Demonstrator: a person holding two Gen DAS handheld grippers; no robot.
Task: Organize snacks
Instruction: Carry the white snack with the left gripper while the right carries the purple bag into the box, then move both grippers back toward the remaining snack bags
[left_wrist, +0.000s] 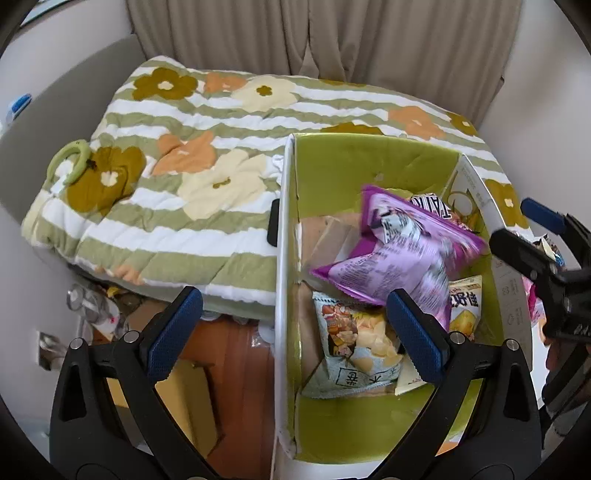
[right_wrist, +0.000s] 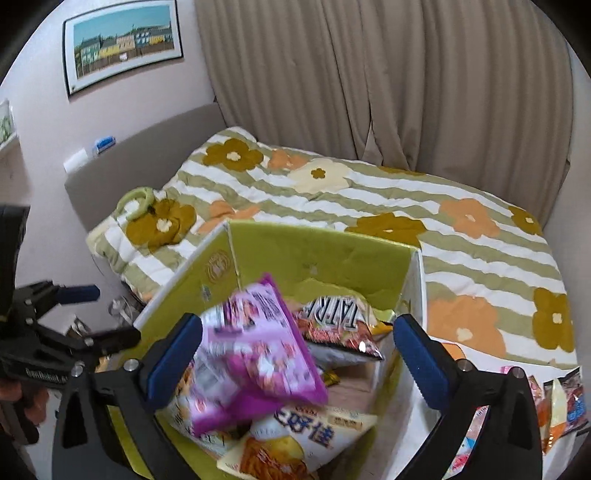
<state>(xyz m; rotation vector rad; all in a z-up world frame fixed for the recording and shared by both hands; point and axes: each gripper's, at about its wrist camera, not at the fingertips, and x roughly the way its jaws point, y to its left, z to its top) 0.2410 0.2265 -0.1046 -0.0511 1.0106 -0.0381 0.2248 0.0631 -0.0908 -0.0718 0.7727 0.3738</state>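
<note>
Above the green box (right_wrist: 314, 258) on the bed, I see my right gripper (right_wrist: 295, 354) spread wide, clear of the blurred purple bag (right_wrist: 255, 354) lying atop other snack bags inside. My left gripper (left_wrist: 291, 332) straddles the box's wall, unclenched, gripping nothing.

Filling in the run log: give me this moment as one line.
right tool: open | purple snack bag: blurred, unheld, over green box | left tool: open, empty
</note>
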